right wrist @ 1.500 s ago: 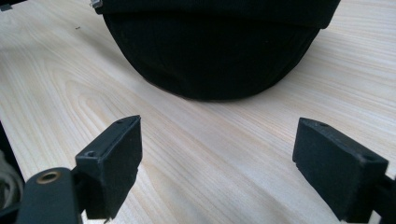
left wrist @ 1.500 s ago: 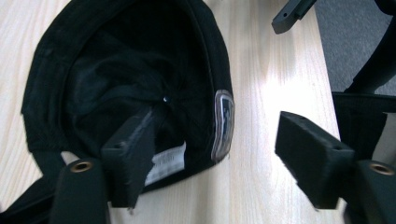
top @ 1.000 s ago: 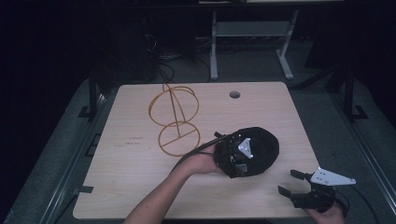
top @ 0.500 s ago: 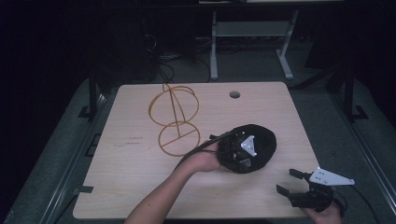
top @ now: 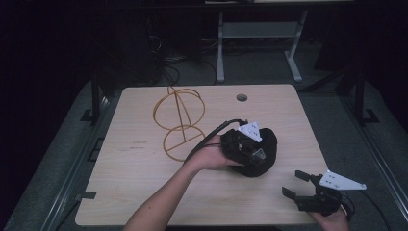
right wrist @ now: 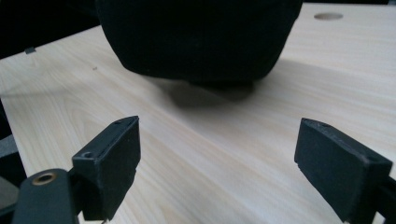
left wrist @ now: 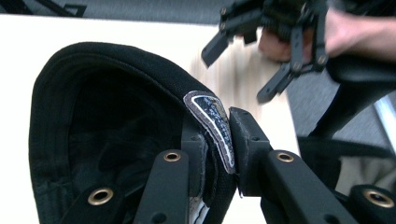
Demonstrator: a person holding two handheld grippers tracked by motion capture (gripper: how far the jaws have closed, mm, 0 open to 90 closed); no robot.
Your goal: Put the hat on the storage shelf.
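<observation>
A black cap (top: 263, 161) hangs just above the light wooden table (top: 134, 192), right of centre, with its shadow under it (right wrist: 210, 91). My left gripper (top: 259, 154) is shut on the cap's rim. In the left gripper view the jaws (left wrist: 224, 140) pinch the rim at a small grey patch (left wrist: 212, 123), and the cap's hollow inside (left wrist: 93, 116) faces the camera. My right gripper (top: 294, 184) stands open near the table's front right corner, pointing at the cap (right wrist: 201, 37), with nothing between its jaws (right wrist: 224, 135). It also appears in the left gripper view (left wrist: 243, 70).
A yellow wire stand (top: 179, 120) made of hoops and a rod lies on the table, left of the cap. A round cable hole (top: 241, 97) sits near the far edge. Dark floor, cables and a metal frame (top: 260, 33) lie beyond the table.
The left gripper has raised and tilted the cap slightly, its grey plate moving up. The right gripper has barely shifted.
</observation>
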